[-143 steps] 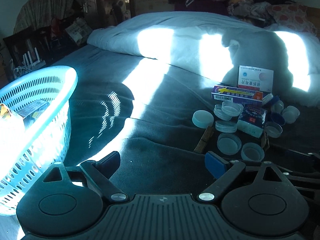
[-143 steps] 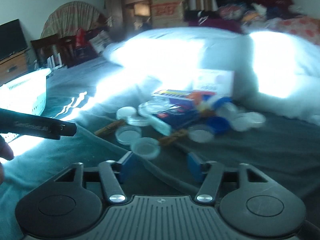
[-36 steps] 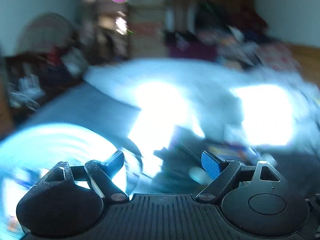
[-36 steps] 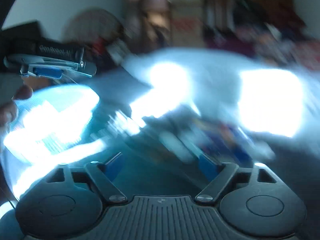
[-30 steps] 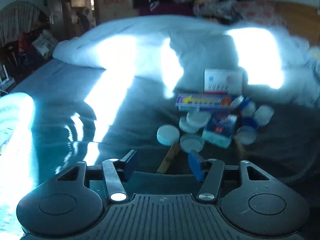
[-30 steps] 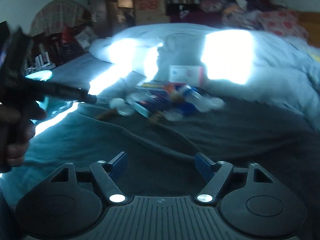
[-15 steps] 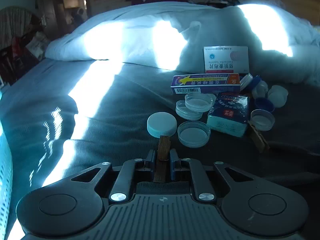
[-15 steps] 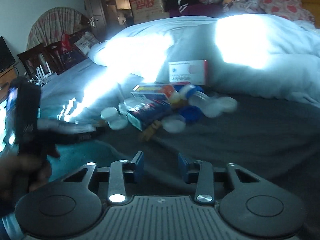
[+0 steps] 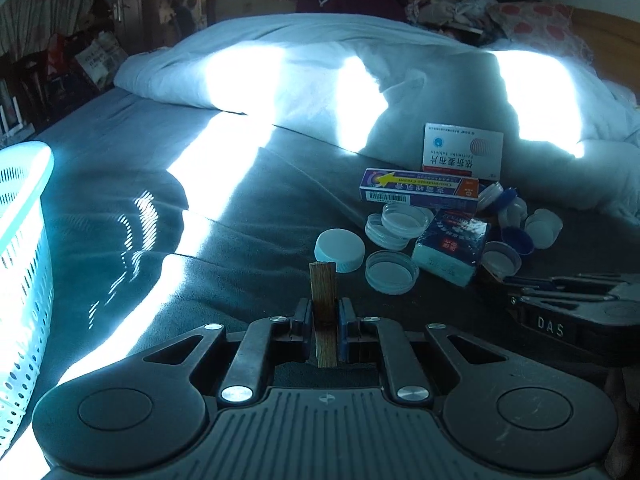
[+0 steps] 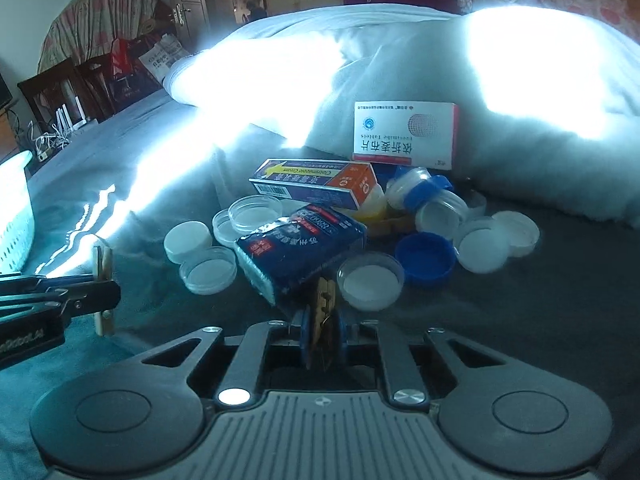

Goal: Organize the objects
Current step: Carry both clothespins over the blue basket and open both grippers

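A dark bed (image 9: 240, 240) carries everything, with a white duvet (image 9: 320, 80) heaped along its far edge and a pale blue perforated laundry basket (image 9: 20, 260) standing at its left edge. Against the duvet leans a white tablet box (image 10: 404, 136), and just in front of it lies a long blue and orange cream carton (image 10: 316, 182). Nearer the front edge a blue tissue pack (image 10: 298, 250) lies tilted among a scatter of clear and white bottle caps (image 10: 370, 280) and one blue cap (image 10: 426, 258). A white screw cap (image 9: 340, 250) sits at the left side of that pile, apart from the basket. The left gripper (image 9: 325, 320) is clamped on a wooden clothespin (image 9: 324, 300), which stands upright between its pads, raised off the bed just short of the white cap. The right gripper (image 10: 323, 330) is closed on a second wooden clothespin (image 10: 326, 304) at the near foot of the tissue pack.
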Available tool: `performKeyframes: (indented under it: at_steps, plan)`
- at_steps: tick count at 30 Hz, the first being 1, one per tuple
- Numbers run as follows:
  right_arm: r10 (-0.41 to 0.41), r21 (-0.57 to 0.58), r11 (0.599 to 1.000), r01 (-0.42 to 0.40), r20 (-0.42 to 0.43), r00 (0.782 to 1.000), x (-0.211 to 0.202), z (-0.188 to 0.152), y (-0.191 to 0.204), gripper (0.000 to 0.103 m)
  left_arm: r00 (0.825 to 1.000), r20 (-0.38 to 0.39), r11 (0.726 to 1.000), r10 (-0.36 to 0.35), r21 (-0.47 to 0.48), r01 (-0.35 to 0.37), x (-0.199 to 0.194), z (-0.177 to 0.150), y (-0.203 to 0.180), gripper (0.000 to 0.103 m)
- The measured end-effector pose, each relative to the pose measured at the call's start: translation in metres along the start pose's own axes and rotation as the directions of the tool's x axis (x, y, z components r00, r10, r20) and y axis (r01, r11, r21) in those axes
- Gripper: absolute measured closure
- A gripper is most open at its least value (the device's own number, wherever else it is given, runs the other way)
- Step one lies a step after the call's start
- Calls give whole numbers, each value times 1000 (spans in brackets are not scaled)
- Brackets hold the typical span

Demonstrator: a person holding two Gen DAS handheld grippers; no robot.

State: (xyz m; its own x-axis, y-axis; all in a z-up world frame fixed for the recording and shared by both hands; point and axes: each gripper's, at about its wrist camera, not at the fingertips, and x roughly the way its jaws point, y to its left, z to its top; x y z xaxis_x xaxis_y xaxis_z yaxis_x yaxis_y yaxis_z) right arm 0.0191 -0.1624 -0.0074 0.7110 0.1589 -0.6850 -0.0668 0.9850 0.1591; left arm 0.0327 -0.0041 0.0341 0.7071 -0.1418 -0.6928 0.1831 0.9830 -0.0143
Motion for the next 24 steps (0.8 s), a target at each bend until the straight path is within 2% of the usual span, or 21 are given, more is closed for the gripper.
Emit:
performKeyframes:
  at_steps: [4,7,10,14,19,22,24]
  plan:
    - [3,7,1000,-3,52,999,-32,0,4,88,998,57,1000,15,-26,-13,-27,14,4,88]
    - [23,-17,1000,-21,117,993,-62,15,16,88,990,126,996,59,-72,-50,-60,34,19,88]
    - [77,-63,996,-66,198,977,-90,42,43,88,966,209,981,151,-148,-121,-105,59,52,88]
    - [194,-152,976,-155,287,938,-123,81,97,88,917,261,936,301,-265,-232,-155,76,108,88]
    - [347,-263,926,-272,305,887,-141,112,179,88,873,196,854,447,-383,-351,-187,68,176,88]
    - [420,-318,889,-331,275,865,-141,119,226,88,867,129,819,481,-419,-392,-191,59,203,88]
    - [458,-349,864,-363,242,855,-137,120,255,88,866,94,805,490,-429,-409,-191,54,216,88]
